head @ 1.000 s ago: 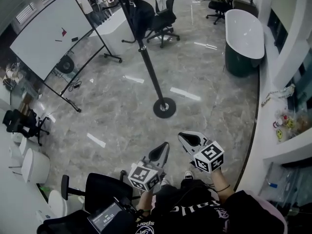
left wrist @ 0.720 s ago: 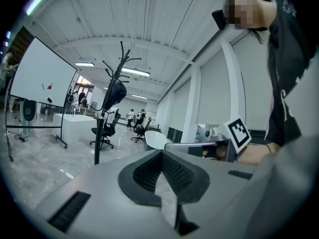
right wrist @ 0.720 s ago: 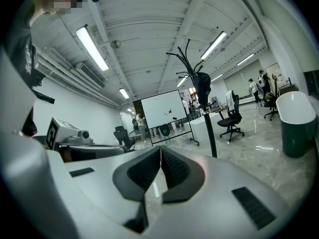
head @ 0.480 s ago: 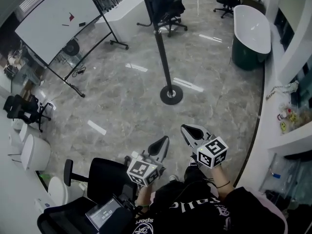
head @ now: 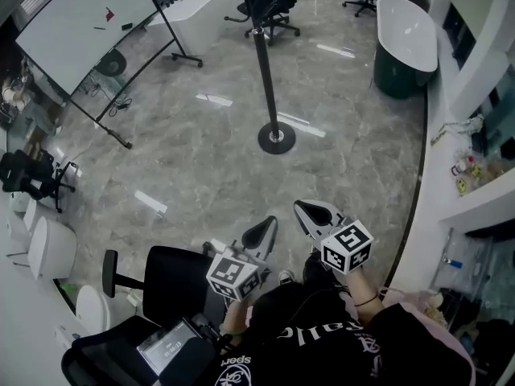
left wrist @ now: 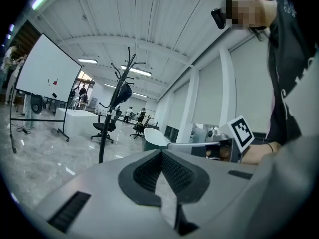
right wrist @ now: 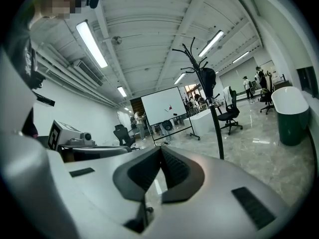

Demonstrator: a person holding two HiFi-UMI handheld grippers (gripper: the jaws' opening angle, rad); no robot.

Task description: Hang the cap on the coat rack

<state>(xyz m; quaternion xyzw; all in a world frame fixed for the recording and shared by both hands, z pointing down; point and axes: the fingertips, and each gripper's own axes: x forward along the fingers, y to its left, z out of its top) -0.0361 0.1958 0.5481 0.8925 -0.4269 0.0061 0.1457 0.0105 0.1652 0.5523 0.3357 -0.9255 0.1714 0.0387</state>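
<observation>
The black coat rack [head: 265,63] stands on its round base [head: 276,138] on the marble floor ahead of me. A dark cap [left wrist: 123,92] hangs from one of its upper hooks, also seen as the dark cap [right wrist: 208,77] in the right gripper view. My left gripper [head: 266,225] is held low in front of my body, jaws shut with nothing between them. Beside it my right gripper [head: 310,211] is also shut and empty. Both point toward the rack from some way off, and neither touches anything.
A whiteboard on a wheeled stand [head: 80,22] is at the far left. A white tub with a dark green body [head: 406,43] sits at the far right, beside a curved white counter [head: 475,207]. A black office chair [head: 173,284] is close at my left.
The rack's base has slid up the head view, so the rack now stands further from me. Both grippers keep their places in front of my body, shut and empty.
</observation>
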